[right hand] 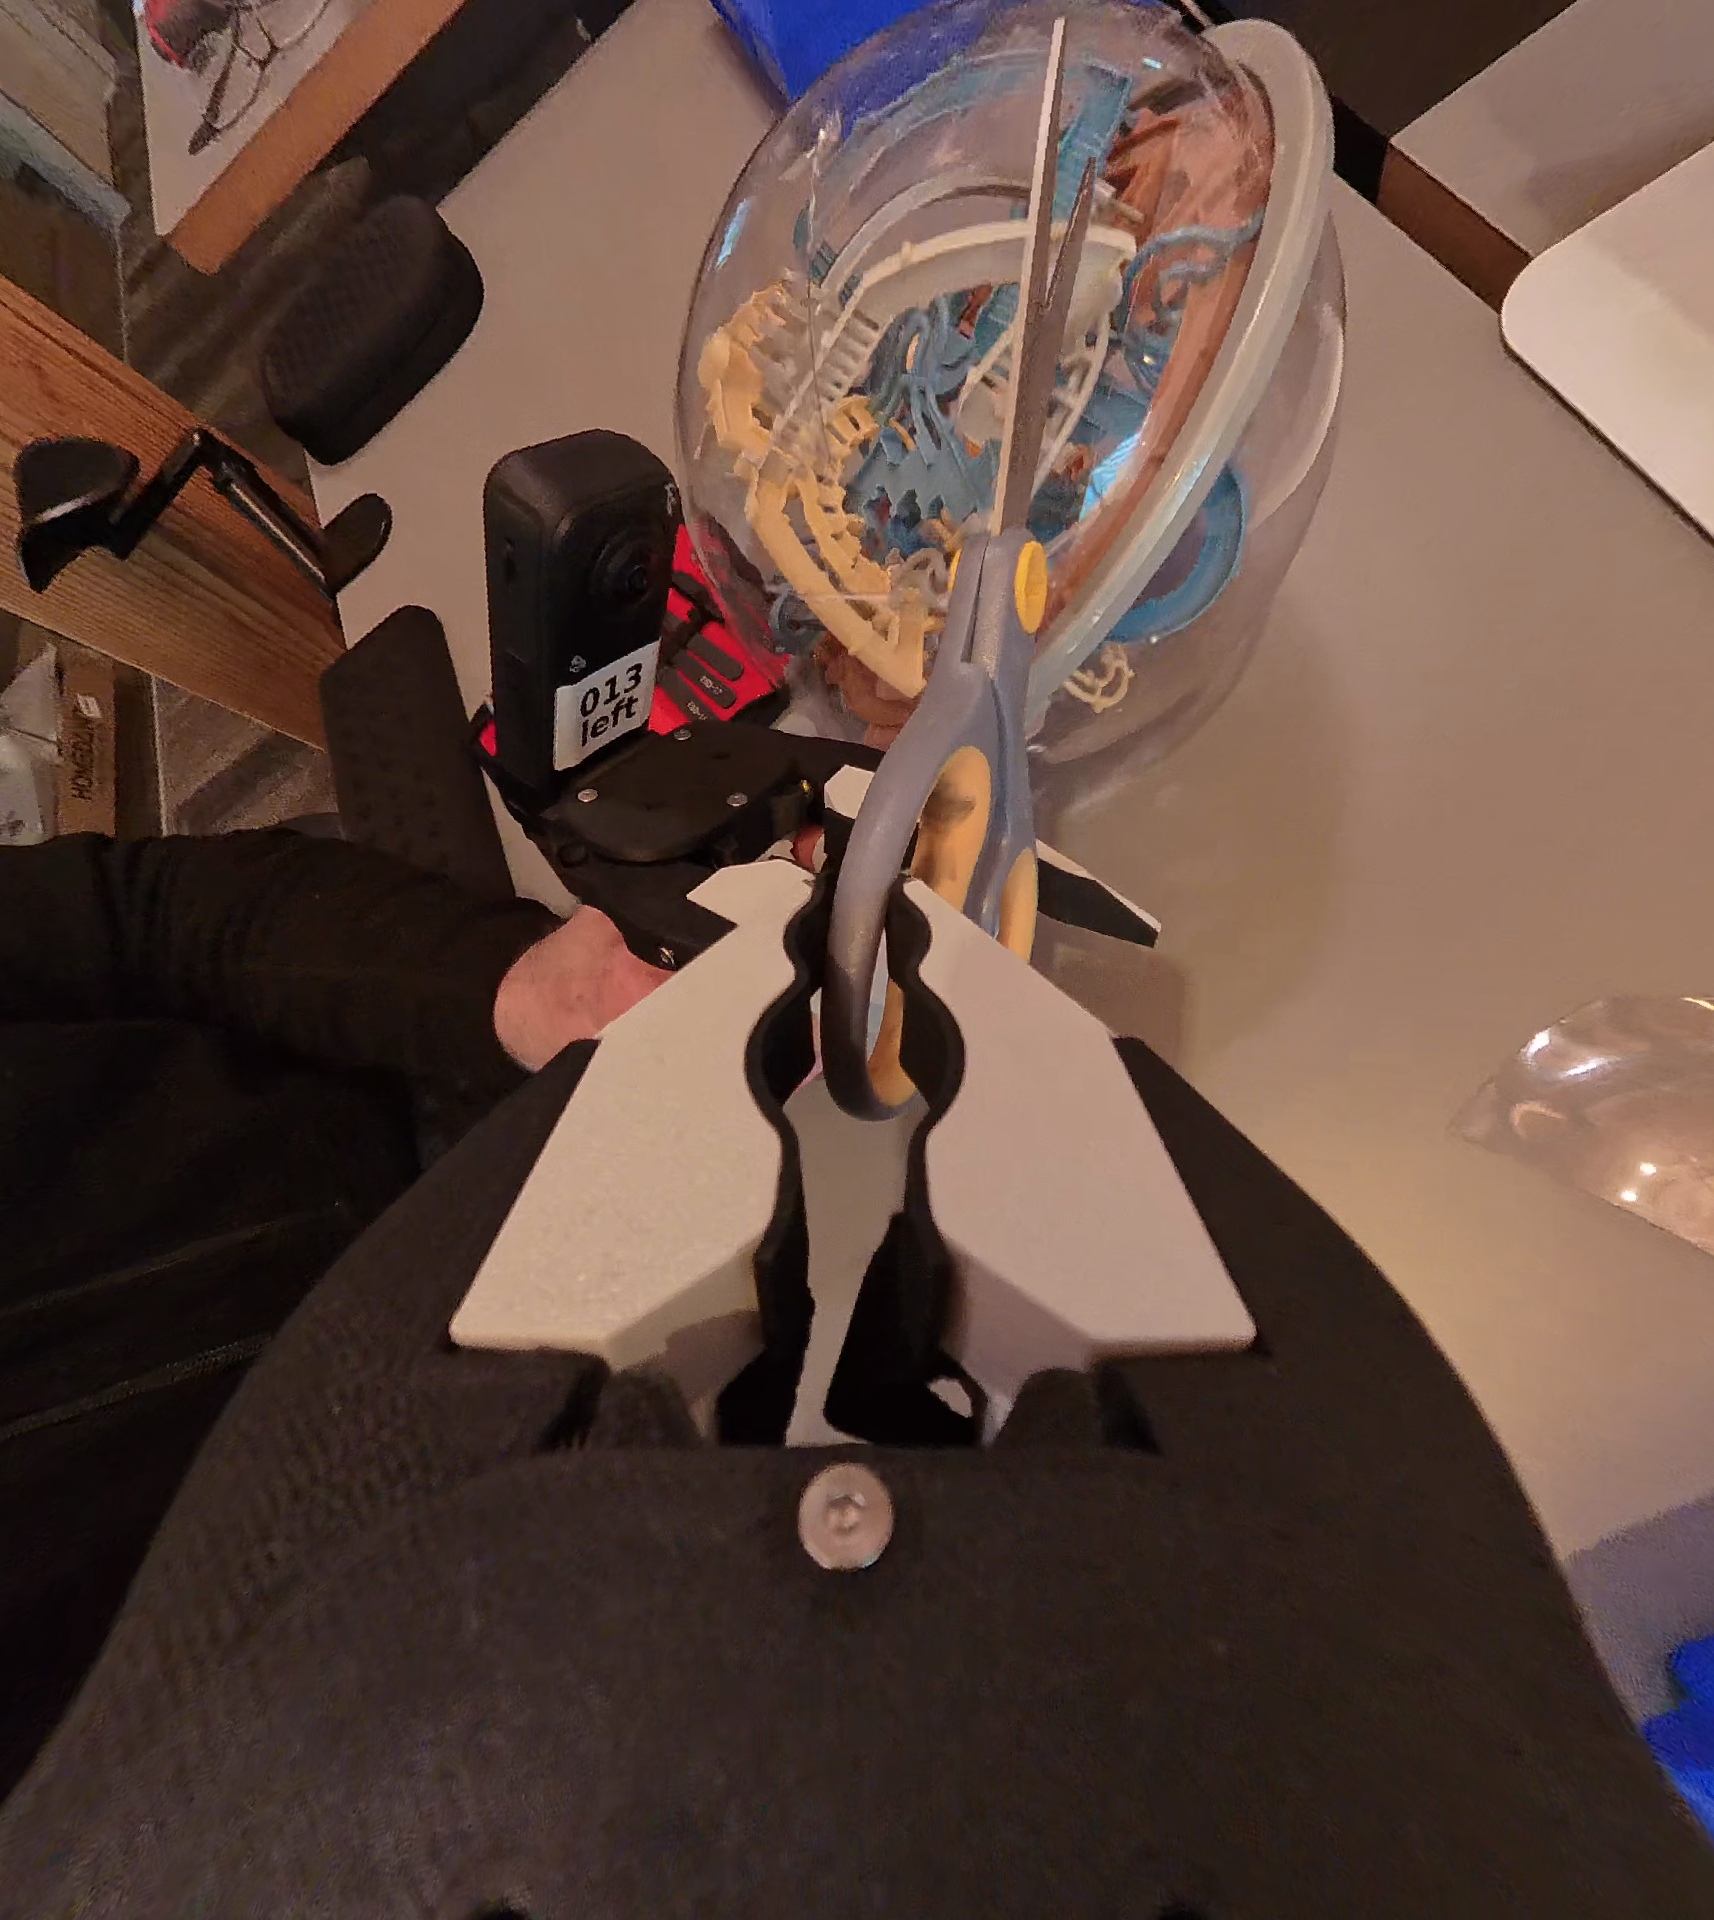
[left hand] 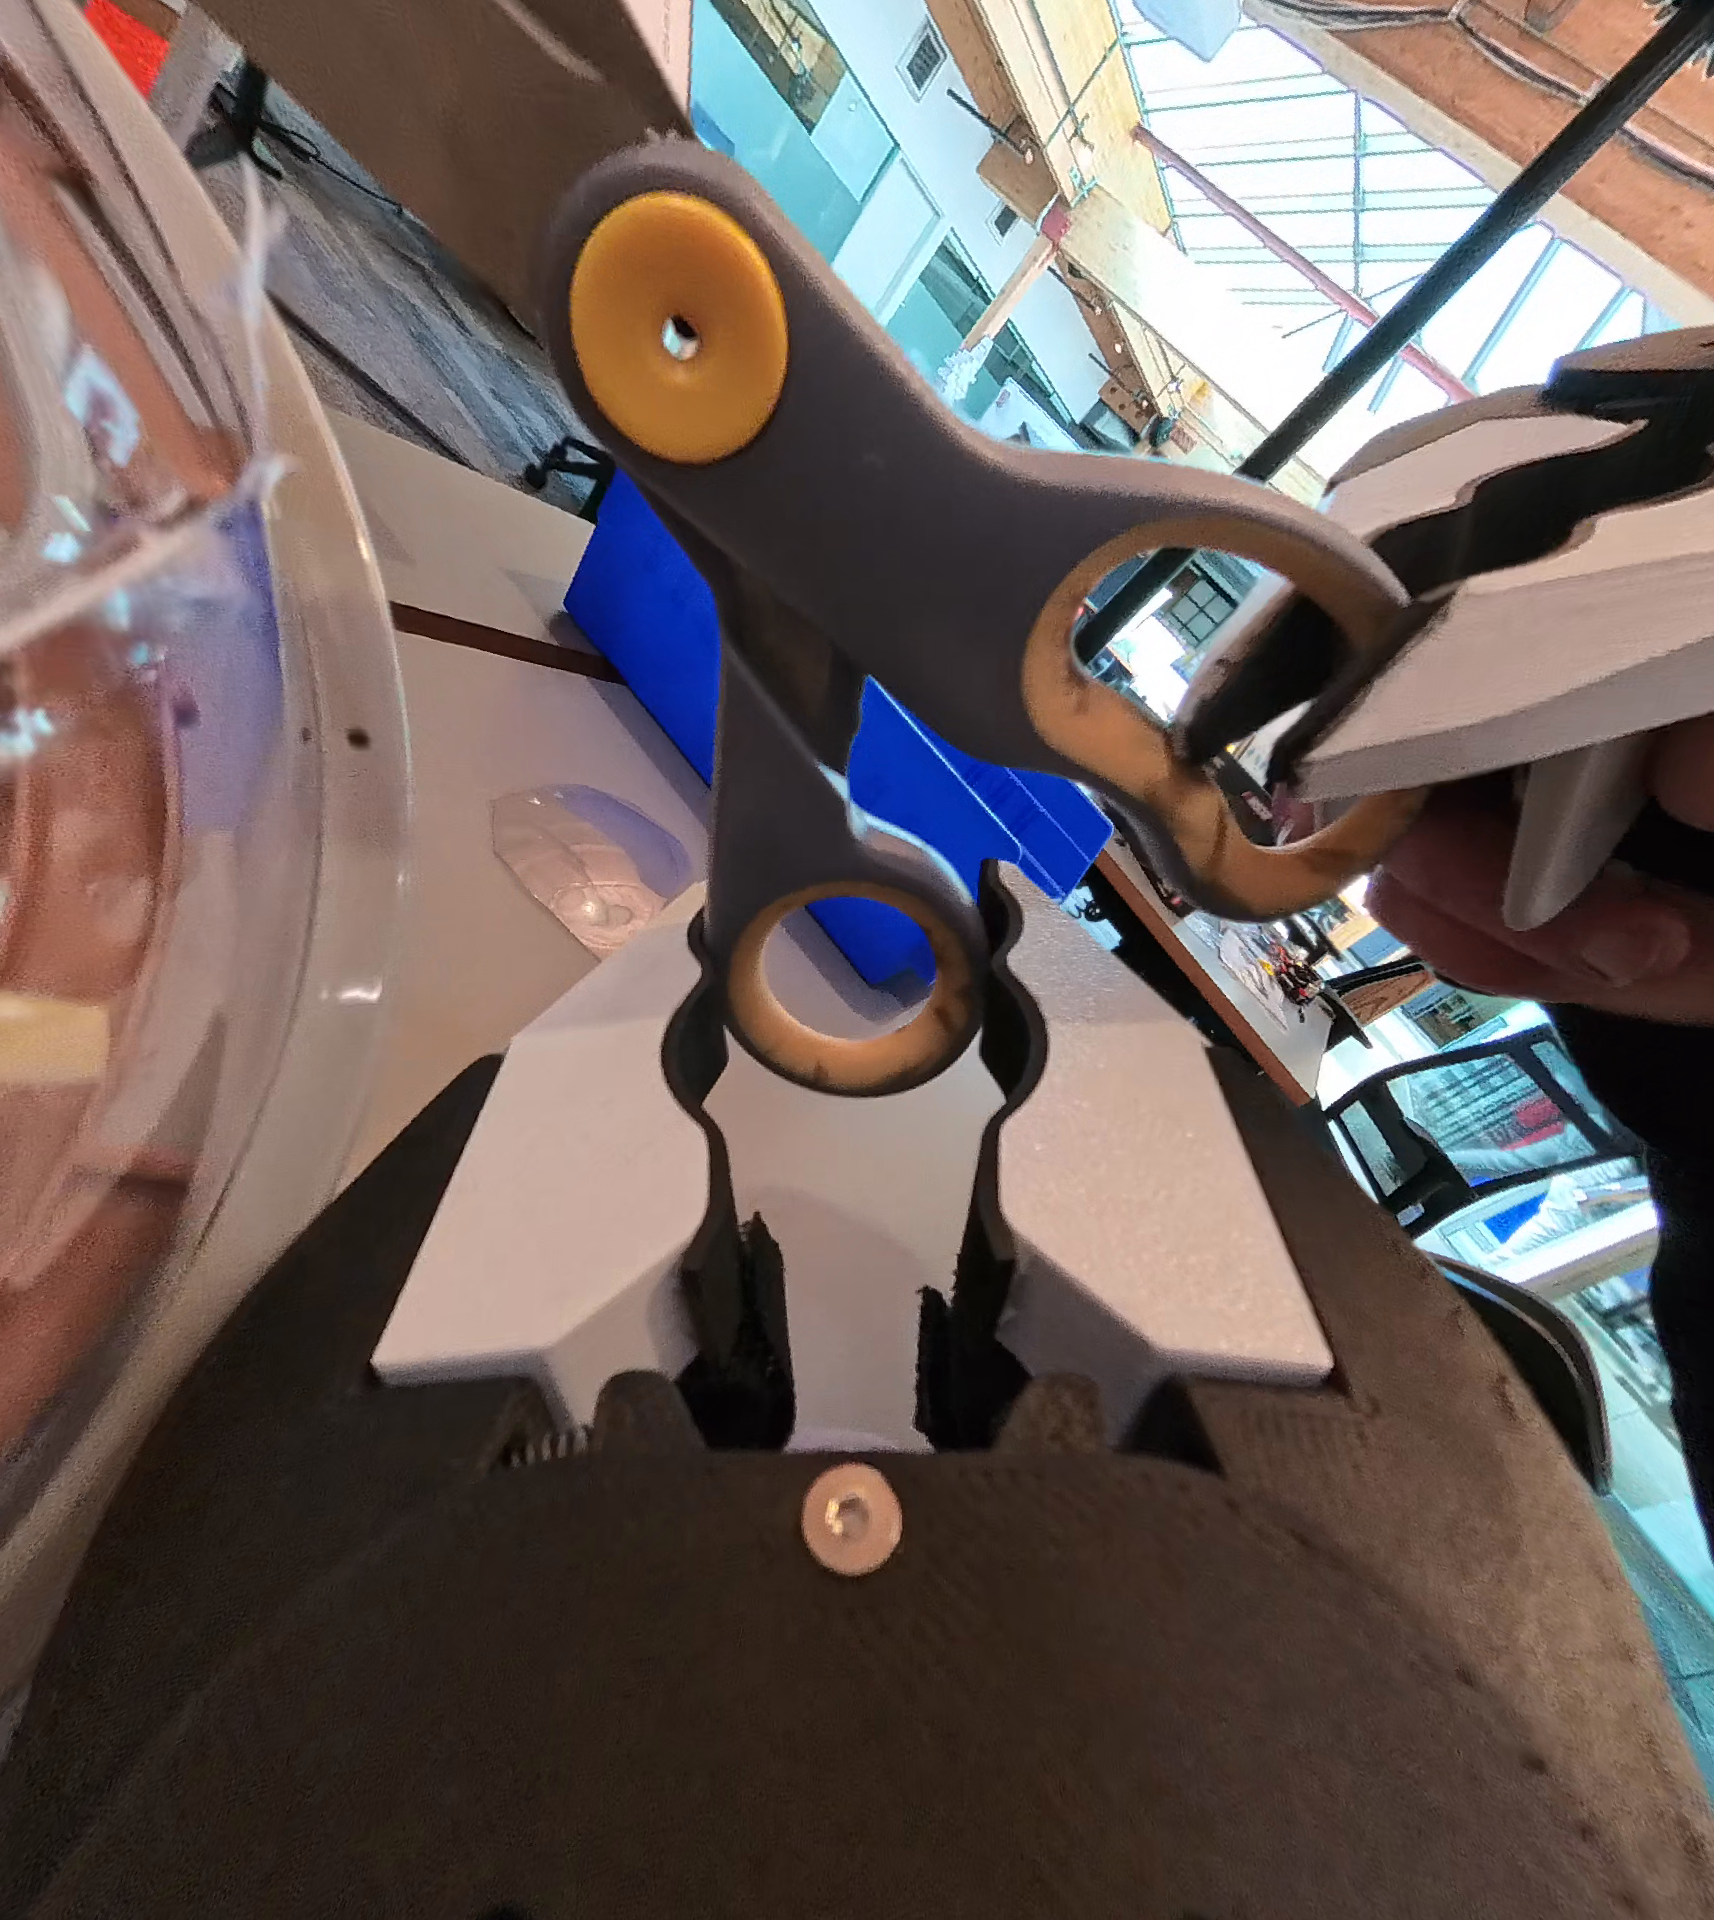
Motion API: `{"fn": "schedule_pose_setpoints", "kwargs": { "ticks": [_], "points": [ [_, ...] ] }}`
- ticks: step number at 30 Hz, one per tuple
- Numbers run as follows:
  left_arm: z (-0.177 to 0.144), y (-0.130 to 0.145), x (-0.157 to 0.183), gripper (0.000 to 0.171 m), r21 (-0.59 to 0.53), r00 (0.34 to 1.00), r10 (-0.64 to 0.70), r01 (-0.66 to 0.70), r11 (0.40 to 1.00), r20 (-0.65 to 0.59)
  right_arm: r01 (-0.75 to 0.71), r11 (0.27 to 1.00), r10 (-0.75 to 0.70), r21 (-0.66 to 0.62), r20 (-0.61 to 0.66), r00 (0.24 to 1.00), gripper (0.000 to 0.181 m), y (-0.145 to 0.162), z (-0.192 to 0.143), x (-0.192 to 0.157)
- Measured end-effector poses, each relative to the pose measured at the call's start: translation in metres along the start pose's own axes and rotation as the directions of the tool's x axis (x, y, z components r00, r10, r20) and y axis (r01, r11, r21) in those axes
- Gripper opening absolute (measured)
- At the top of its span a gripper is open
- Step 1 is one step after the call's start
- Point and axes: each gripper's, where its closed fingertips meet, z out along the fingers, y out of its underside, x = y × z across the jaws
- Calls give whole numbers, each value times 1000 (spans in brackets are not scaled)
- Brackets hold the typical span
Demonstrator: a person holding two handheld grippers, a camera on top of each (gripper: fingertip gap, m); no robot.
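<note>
Your left gripper (left hand: 848,997) pinches small scissor (left hand: 832,499) loop; right gripper (right hand: 858,997) pinches large loop; blades slightly parted against clear ball (right hand: 1196,343).

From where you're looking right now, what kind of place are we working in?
Probably an office or lab workspace: a pale desk, a black office chair beside it, and high windows overhead.

A white sticker (right hand: 607,704) with black printed characters sits on the lower front of a black camera (right hand: 572,592) mounted on the far gripper. A cardboard box (right hand: 82,743) at the left edge carries dark lettering on its side. Red packaging (right hand: 718,665) behind the camera bears small pale print, too blurred to read.
</note>
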Motion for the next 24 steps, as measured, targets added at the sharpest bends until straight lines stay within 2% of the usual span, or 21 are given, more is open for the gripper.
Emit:
{"fn": "schedule_pose_setpoints", "kwargs": {
  "ticks": [6, 13, 18, 21, 23, 24],
  "points": [
    [5, 3, 7, 45, -18, 998, 19, -20, 1000, -54, 22, 1000, -22, 16, -8, 1000, 6, -3, -1, 2],
    [10, 13, 34, 48, -69, 980, 177, -183, 981, -89, 56, 997, -55, 53, -22, 998, 5, -6, -18, -3],
    [6, 6, 41, 45, -9, 980, 142, -145, 989, -142, 108, 993, -107, 47, -30, 994, 5, -2, -20, -14],
    [3, -3, 51, 46, 46, 970, 171, -165, 985, -172, 160, 985, -156, 67, -58, 986, 5, -1, -25, -22],
    [-1, -8, 61, 52, 83, 959, 201, -188, 979, -200, 171, 981, -165, 92, -61, 984, 5, -5, -32, -26],
    [-1, -9, 62, 55, 78, 958, 225, -214, 974, -175, 175, 980, -170, 93, -59, 984, 5, -6, -34, -28]
  ]
}}
